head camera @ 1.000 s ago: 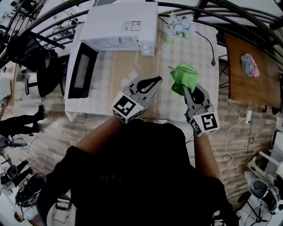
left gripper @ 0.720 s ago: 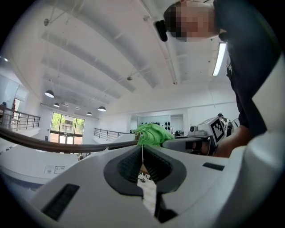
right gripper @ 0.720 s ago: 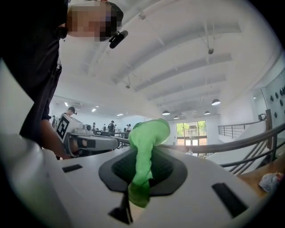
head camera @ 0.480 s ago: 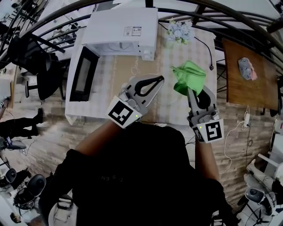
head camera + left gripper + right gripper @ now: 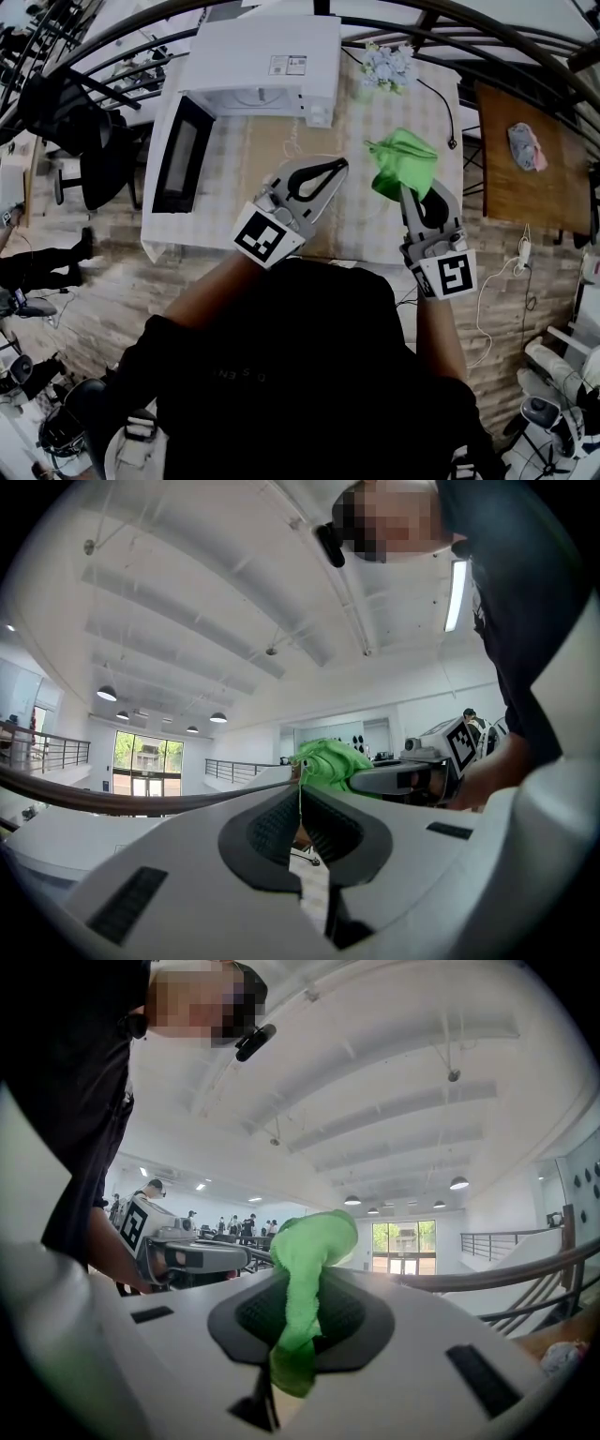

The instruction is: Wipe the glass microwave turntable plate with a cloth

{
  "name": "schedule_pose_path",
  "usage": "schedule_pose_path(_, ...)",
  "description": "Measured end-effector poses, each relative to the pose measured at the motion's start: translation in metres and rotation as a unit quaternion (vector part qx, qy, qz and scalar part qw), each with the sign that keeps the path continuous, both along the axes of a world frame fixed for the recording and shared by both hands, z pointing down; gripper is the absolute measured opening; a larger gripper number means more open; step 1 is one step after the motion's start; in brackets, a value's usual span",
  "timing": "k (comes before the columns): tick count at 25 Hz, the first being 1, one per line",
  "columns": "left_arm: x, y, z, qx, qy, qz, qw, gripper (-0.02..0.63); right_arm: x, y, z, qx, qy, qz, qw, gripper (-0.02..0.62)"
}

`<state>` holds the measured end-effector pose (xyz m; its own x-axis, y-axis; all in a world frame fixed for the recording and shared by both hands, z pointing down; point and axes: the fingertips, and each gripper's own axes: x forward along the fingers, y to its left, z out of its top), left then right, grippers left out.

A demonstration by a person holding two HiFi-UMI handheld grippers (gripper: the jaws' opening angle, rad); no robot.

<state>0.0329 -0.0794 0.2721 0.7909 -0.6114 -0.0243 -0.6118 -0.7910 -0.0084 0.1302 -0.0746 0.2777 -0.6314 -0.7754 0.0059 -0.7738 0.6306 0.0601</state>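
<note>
1. Closest to the person, the left gripper [image 5: 339,167] has its jaws closed on a thin pale edge, the glass plate [image 5: 300,797] seen edge-on. From above, the clear glass hardly shows.
2. At its 3 o'clock, the right gripper [image 5: 405,190] is clamped on the green cloth [image 5: 403,164]. The cloth bunches above the tips, and a tail hangs down between the pads.
3. The bunch sits right at the top of the plate's edge.
4. Under both lies the checked tabletop [image 5: 234,169].
5. Toward 11 o'clock stands the white microwave [image 5: 267,52], with its door [image 5: 178,155] swung open.
6. Farthest, at 12 o'clock, are pale flowers [image 5: 386,64].
</note>
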Motion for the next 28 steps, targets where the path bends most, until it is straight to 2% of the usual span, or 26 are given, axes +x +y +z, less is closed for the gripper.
schedule_pose_path(5, -0.002, -0.001, 0.0, 0.006, -0.001, 0.001, 1.0, 0.021, -0.005, -0.001, 0.002, -0.002, 0.009, -0.004, 1.0, 0.062)
schedule_pose_path(14, -0.003, 0.004, 0.001, 0.007, -0.003, 0.006, 1.0, 0.021, -0.013, 0.003, -0.01, -0.001, -0.011, 0.0, 1.0, 0.063)
schedule_pose_path(28, -0.005, 0.014, 0.0, 0.002, -0.006, 0.016, 0.9999, 0.021, -0.018, 0.016, -0.006, -0.005, 0.009, -0.005, 1.0, 0.063)
